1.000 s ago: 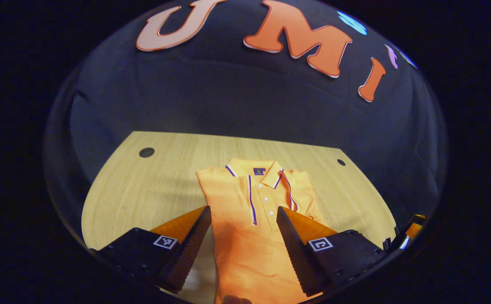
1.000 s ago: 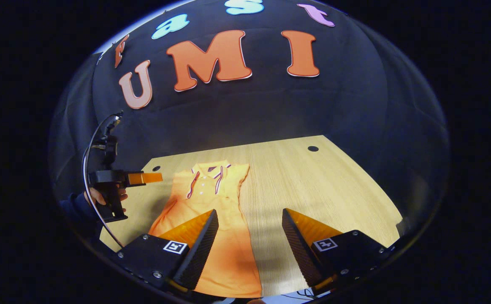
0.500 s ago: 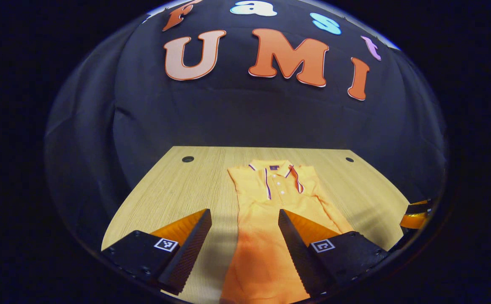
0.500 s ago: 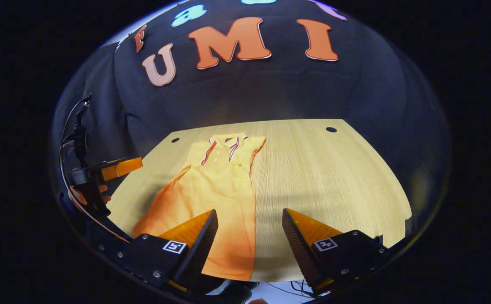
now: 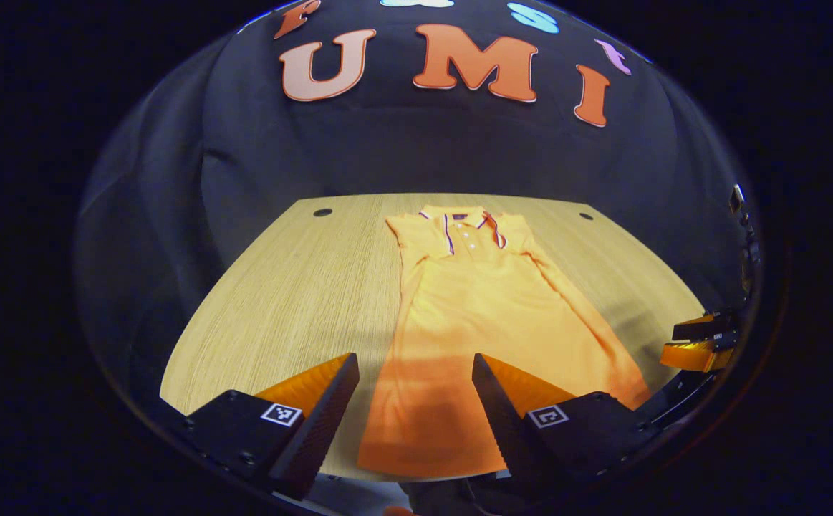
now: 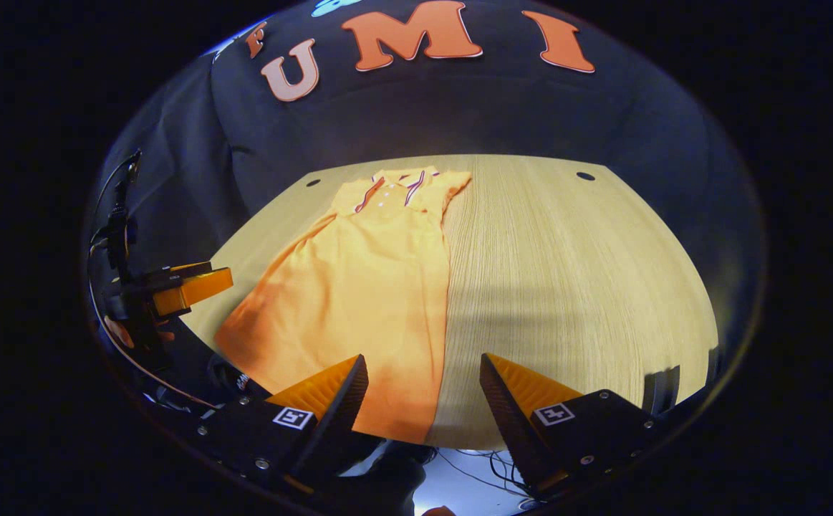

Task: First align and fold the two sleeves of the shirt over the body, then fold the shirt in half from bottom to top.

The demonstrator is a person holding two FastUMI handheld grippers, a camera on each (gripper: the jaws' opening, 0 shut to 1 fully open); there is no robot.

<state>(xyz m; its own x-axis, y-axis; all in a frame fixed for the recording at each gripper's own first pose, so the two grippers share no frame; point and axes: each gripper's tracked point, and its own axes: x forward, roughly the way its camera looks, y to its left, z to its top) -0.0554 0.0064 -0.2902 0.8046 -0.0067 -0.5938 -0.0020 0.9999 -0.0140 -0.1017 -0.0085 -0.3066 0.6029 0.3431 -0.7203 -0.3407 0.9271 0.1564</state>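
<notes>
The orange polo shirt [image 5: 484, 301] is lying flat on the wooden surface [image 5: 294, 287], collar [image 5: 461, 221] at the far end and hem [image 5: 423, 459] right at the near edge. Both sleeves appear to be lying folded over the body already, leaving one long narrow panel, so the step in hand looks to be the fold from bottom to top.

The left gripper [image 5: 414, 390] is hovering over the near end of the shirt with its fingers spread wide and nothing between them. The right gripper [image 6: 423, 390] is likewise standing open and empty, poised above the shirt's near right corner [image 6: 416, 430]; the left gripper is also appearing at the left of the right gripper view [image 6: 187, 287], held in a hand, well apart from the cloth.

To do the fold well, each gripper should probably be taking one hem corner, pinching through every layer so the tucked sleeves are not sliding out. Lifting both corners level and together, then carrying them far toward the collar, should be keeping the crease square. The hem is lying so close to the surface's near edge that a low approach may be snagging it; coming from above seems safer. The long right side [image 5: 588, 315] is flaring outward slightly, so checking alignment before release matters.
</notes>
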